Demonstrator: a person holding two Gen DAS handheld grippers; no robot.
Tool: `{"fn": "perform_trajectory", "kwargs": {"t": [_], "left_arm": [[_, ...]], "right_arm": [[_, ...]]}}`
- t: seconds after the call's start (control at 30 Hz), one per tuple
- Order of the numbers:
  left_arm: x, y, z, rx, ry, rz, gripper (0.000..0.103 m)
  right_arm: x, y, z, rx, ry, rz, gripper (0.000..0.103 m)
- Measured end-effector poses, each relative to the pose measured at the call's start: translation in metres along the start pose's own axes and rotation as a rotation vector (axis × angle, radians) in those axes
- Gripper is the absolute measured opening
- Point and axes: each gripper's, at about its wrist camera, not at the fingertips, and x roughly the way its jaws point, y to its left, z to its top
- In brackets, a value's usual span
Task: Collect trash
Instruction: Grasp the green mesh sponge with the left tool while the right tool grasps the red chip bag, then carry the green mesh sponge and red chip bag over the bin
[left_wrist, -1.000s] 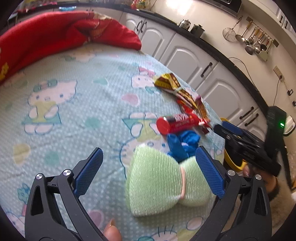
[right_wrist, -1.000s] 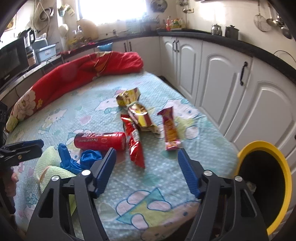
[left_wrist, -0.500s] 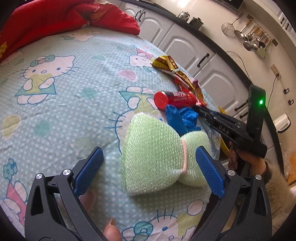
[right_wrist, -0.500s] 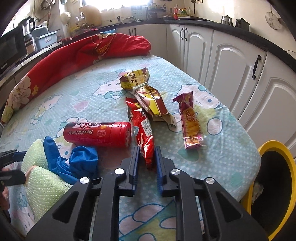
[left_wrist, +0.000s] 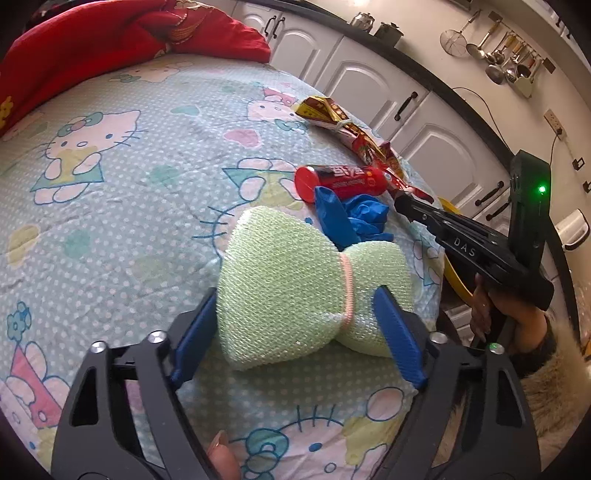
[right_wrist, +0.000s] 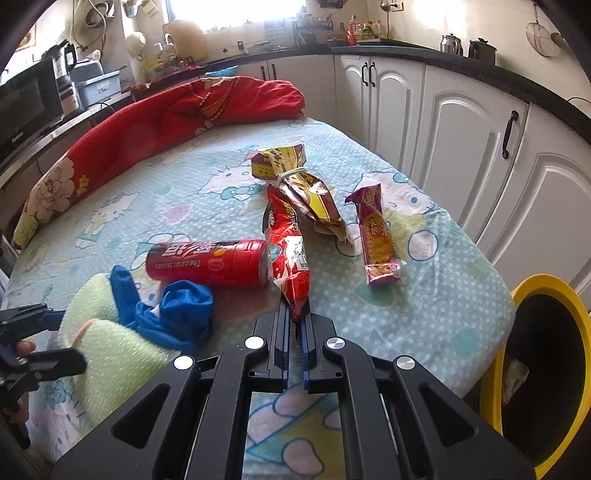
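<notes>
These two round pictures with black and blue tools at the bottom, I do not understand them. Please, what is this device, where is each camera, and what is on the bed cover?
No robot here: a person holds a hand tool with a two-finger claw in each hand. Each tool carries a wide-angle camera that looks along its fingers.

Left tool's view: the left claw is open around a green mesh sponge. The right tool shows at the right.

Right tool's view: the right claw is shut on the end of a red snack wrapper. On the cartoon sheet also lie a red can, a blue glove and two more wrappers. A yellow bin stands beside the bed.
</notes>
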Motion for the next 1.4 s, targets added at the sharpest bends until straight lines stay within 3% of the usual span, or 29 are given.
{"fn": "perform_trajectory", "kwargs": {"t": [0.6, 0.67, 0.77, 1.1, 1.4], "left_arm": [[-0.024, -0.021, -0.004, 0.047, -0.022, 0.025, 0.043], [-0.029, -0.026, -0.003, 0.06, -0.042, 0.026, 0.034], [-0.036, -0.035, -0.001, 0.091, -0.058, 0.029, 0.03], [-0.047, -0.069, 0.006, 0.192, -0.123, 0.035, 0.024], [-0.035, -0.109, 0.015, 0.28, -0.133, -0.015, 0.023]], "right_arm": [[-0.042, -0.01, -0.008, 0.023, -0.062, 0.014, 0.005], [-0.045, -0.011, -0.009, 0.021, -0.068, 0.014, 0.005], [-0.05, -0.013, -0.01, 0.023, -0.075, 0.012, 0.005], [-0.067, -0.021, -0.01, 0.031, -0.102, 0.001, 0.005], [-0.088, -0.037, -0.006, 0.049, -0.136, -0.023, 0.005]]}}
